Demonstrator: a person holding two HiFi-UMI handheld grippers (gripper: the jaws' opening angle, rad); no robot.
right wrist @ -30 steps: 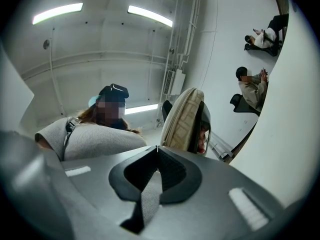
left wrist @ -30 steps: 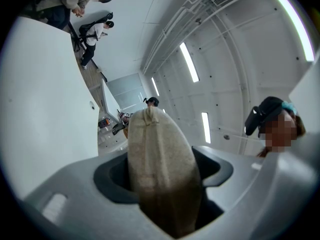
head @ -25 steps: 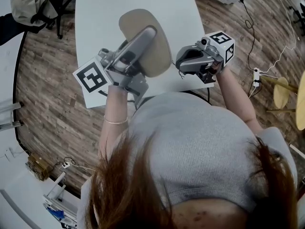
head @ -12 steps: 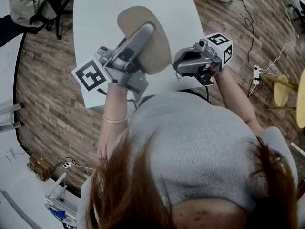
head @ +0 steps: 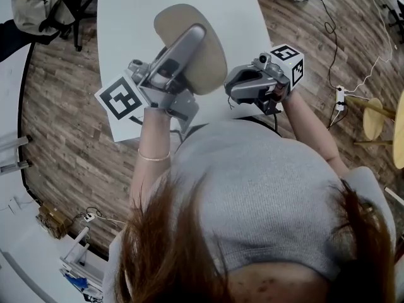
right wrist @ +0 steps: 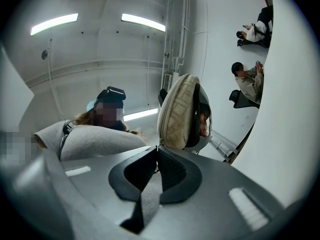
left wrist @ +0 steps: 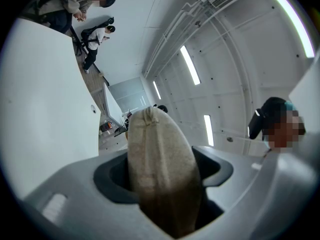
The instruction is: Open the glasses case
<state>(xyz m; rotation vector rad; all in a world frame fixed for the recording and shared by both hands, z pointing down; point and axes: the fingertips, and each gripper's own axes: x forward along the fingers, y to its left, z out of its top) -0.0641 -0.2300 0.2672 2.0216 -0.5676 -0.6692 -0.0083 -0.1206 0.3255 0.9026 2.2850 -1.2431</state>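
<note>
We held the glasses case [head: 211,65] up above the white table [head: 136,17], over its near edge with open air around it. Our left gripper [left wrist: 162,176] was spread wide and clamped across the case. Only the right gripper view showed our right gripper [right wrist: 159,149] pinched fully closed, its tips right at the case's lower end.

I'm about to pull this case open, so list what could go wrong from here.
1. The left hand-held gripper alone clamps the rounded fabric glasses case in the air over the table; a tug may slip it free and drop it.
2. The right hand-held gripper is shut with its tips at the case's seam; whether it pinches anything is unclear, so it may slide off.
</note>
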